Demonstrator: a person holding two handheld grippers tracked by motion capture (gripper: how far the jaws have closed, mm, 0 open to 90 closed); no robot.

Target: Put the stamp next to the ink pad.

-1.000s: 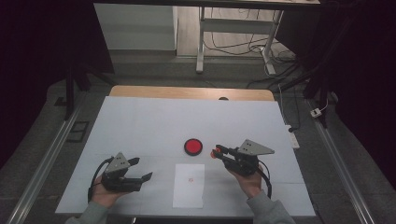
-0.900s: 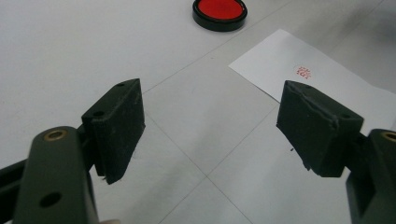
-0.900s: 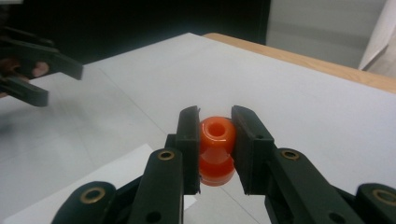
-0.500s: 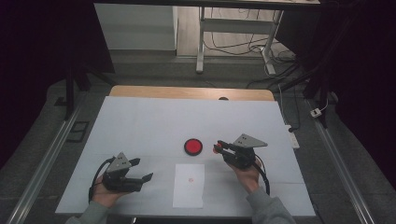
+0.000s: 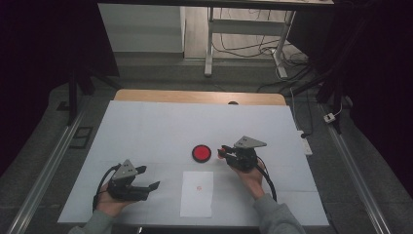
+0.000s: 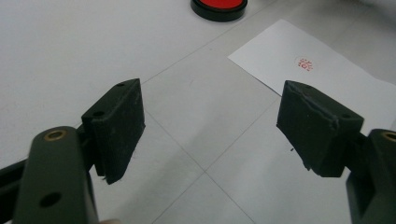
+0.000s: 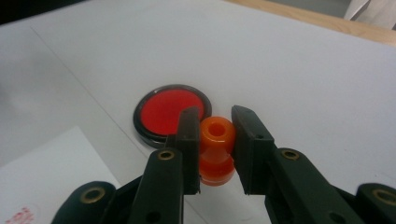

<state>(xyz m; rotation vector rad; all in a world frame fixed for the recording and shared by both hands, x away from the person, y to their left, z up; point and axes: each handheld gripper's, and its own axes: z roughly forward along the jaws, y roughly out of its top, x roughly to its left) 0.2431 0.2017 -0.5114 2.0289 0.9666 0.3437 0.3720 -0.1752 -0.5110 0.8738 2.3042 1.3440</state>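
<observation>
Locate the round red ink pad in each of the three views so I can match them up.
High view: red ink pad at table centre, just left of the right claw.
Left gripper view: cut by the top edge, above centre.
Right gripper view: centre-left, just beyond the claw's orange stamp.
Shared landmark: the white paper with a red stamp mark, near the pad.

Your right gripper, clamped on the small orange plastic stamp, has moved up the high view, away from you and slightly lower, and now sits just right of the round black-rimmed red ink pad.
</observation>
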